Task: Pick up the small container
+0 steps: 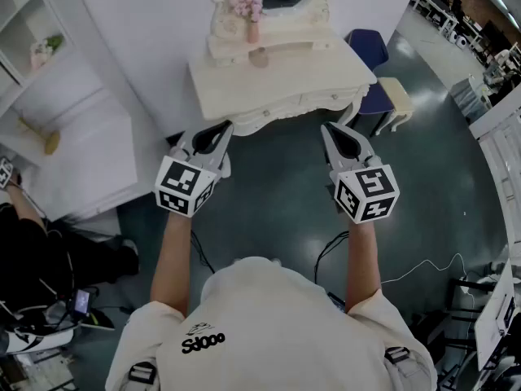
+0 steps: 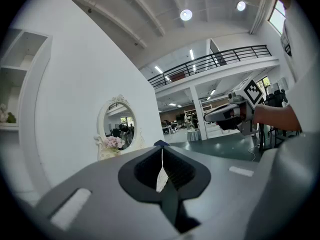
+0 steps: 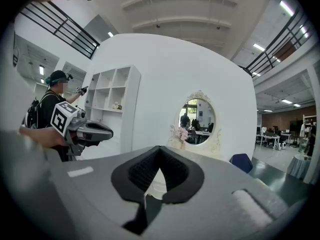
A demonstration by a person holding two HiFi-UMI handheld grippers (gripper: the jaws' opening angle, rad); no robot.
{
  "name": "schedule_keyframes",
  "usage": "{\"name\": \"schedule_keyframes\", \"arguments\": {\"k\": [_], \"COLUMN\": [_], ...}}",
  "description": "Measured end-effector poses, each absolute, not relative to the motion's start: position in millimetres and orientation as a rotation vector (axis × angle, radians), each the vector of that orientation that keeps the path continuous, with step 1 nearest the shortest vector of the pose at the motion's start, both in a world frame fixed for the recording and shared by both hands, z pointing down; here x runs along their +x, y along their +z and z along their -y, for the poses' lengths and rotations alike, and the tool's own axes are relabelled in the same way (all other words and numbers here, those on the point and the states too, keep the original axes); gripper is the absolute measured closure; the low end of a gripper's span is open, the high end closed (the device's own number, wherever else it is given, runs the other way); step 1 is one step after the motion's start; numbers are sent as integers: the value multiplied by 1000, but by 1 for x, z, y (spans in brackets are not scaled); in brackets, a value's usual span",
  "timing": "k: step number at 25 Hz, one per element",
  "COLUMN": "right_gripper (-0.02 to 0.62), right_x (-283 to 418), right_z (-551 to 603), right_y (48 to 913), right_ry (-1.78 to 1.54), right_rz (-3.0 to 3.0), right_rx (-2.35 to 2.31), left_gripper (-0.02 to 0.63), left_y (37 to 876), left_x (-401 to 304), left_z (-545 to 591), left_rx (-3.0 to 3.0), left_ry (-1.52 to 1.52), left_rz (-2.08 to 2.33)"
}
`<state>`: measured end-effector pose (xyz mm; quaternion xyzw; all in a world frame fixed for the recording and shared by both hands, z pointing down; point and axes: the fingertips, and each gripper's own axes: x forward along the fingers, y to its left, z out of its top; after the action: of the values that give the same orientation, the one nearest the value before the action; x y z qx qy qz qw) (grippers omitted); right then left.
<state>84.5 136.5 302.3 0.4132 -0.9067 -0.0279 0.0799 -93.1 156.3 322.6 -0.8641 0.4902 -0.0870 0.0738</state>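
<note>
A small tan round container [image 1: 258,56] rests on the raised back ledge of the cream dressing table [image 1: 309,84], below the oval mirror and beside a pink vase of flowers [image 1: 251,21]. My left gripper [image 1: 220,130] hangs in the air short of the table's front left corner, its jaws shut on nothing. The right gripper [image 1: 329,130] is level with it near the front right corner, also shut and empty. In the left gripper view, the jaw tips [image 2: 161,145] meet. The right gripper view shows the same at its own tips [image 3: 160,148]. The container does not show in either gripper view.
A white shelf unit [image 1: 37,51] and low cabinet stand at the left. A blue chair [image 1: 368,49] and a cream stool [image 1: 396,96] sit right of the table. Cables [image 1: 423,269] trail over the dark floor. A second person [image 3: 50,101] stands far left in the right gripper view.
</note>
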Motion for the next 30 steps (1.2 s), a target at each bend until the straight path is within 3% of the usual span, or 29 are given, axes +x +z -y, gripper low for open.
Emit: {"name": "schedule_keyframes", "arguments": {"k": [30], "right_gripper": [594], "right_x": [127], "right_z": [-59], "right_y": [339], "right_ry": [13], "right_rz": [2711], "right_rx": [1185], "left_gripper": [588], "left_y": [355], "left_x": [-52], "left_z": [-94], "left_rx": [-2605], "left_ry": [-307], "left_rz": [-1575]}}
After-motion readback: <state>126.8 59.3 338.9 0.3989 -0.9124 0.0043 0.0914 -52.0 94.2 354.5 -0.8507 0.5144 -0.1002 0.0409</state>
